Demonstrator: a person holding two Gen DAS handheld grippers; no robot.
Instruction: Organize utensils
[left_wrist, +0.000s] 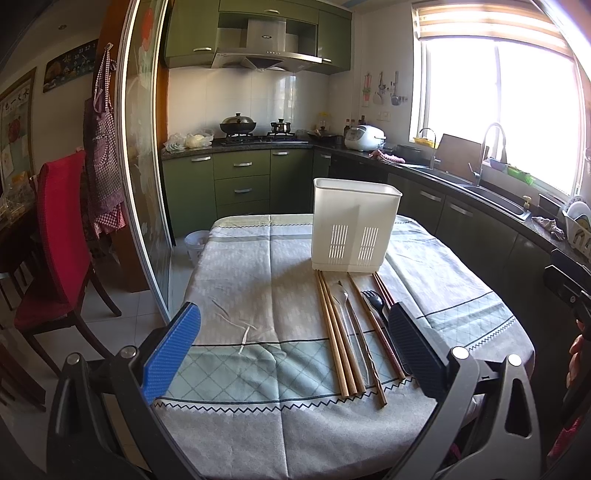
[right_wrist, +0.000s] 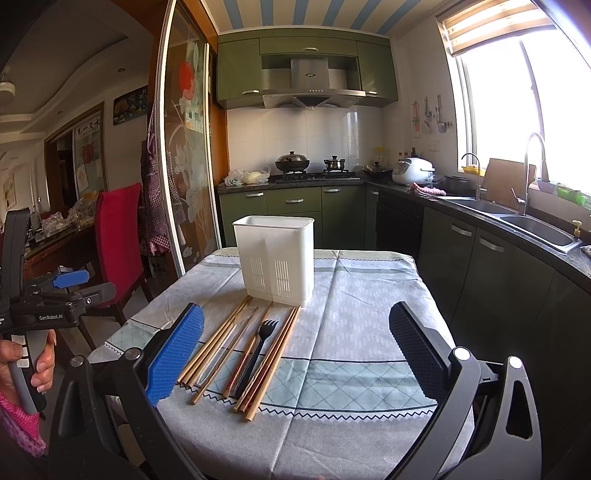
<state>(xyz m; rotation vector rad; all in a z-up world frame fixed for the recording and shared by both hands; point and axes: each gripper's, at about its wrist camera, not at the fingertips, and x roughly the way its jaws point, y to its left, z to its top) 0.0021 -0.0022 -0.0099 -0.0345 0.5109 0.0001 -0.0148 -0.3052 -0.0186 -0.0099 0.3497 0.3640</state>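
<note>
A kitchen with green cabinets (right_wrist: 295, 201) surrounds a table (right_wrist: 369, 295) covered by a grey and pale-green checked cloth. A red chair (right_wrist: 118, 236) stands off the table's left side, and a sink (right_wrist: 535, 225) runs along the counter to the right.

On the table a white plastic holder (right_wrist: 275, 260) stands upright near the far edge, with slotted vents low on its front and a divider inside. Nothing stands between it and the utensils.

The utensils lie in a row on the cloth, just in front of the holder and reaching towards the near edge: several wooden chopsticks (right_wrist: 214, 347), a darker reddish pair (left_wrist: 384, 332), a clear plastic spoon (left_wrist: 343, 299) and a black plastic fork (right_wrist: 258, 347). They lie side by side, nearly parallel, some touching.

The left gripper (left_wrist: 295, 347) hovers over the near edge, jaws wide, holding nothing; its right finger (left_wrist: 413, 343) is just beside the fork. The right gripper (right_wrist: 295, 350) hangs likewise, jaws wide and empty. A hand (right_wrist: 26, 365) grips the left gripper's handle.
</note>
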